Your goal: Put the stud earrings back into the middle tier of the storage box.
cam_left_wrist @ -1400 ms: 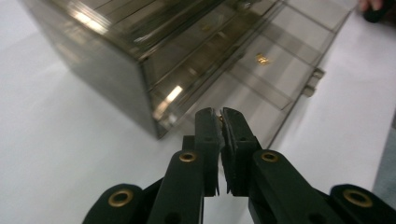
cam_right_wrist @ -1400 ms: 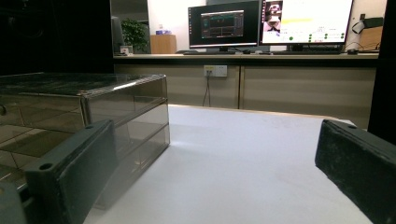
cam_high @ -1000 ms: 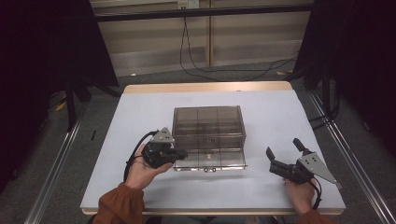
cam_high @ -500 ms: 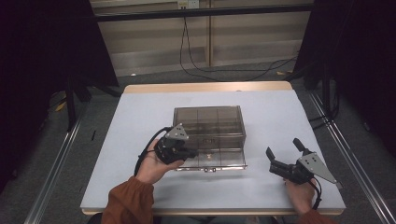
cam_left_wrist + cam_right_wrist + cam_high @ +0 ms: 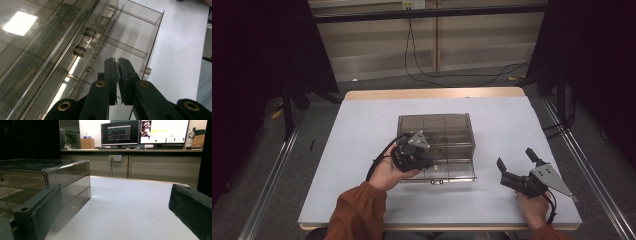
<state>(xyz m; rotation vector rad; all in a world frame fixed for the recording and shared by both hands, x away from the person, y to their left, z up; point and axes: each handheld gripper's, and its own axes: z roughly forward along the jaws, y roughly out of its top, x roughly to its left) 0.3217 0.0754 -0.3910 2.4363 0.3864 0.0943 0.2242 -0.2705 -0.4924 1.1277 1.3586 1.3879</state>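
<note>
high view puts the smoky clear drawer box (image 5: pixel 437 132) near the middle of the white table (image 5: pixel 337 150), its long axis running side to side across the table and its front facing the person. its bottom drawer (image 5: pixel 452 172) stands pulled out toward the person, the front wall parallel to the table's near edge. the left gripper (image 5: pixel 424 161) sits at the front left of the box, over the open drawer's left part, held by the left hand (image 5: pixel 389 172) in an orange sleeve (image 5: pixel 354 212), and points toward the drawer. left gripper view shows its jaws pressed together over the drawer (image 5: pixel 130 47), tips close above the divider walls, with something small and pale wedged between the pads that i cannot make out; a round knob (image 5: pixel 146 71) on the drawer front lies just beside the tips, and another drawer's bar handle (image 5: pixel 83 45) sits up and left of them. the right gripper (image 5: pixel 517 167) rests well apart to the right of the box, near the table's front right corner, jaws spread wide with nothing between them. right gripper view has the box (image 5: pixel 50 180) off to its left, beyond the left jaw.
</note>
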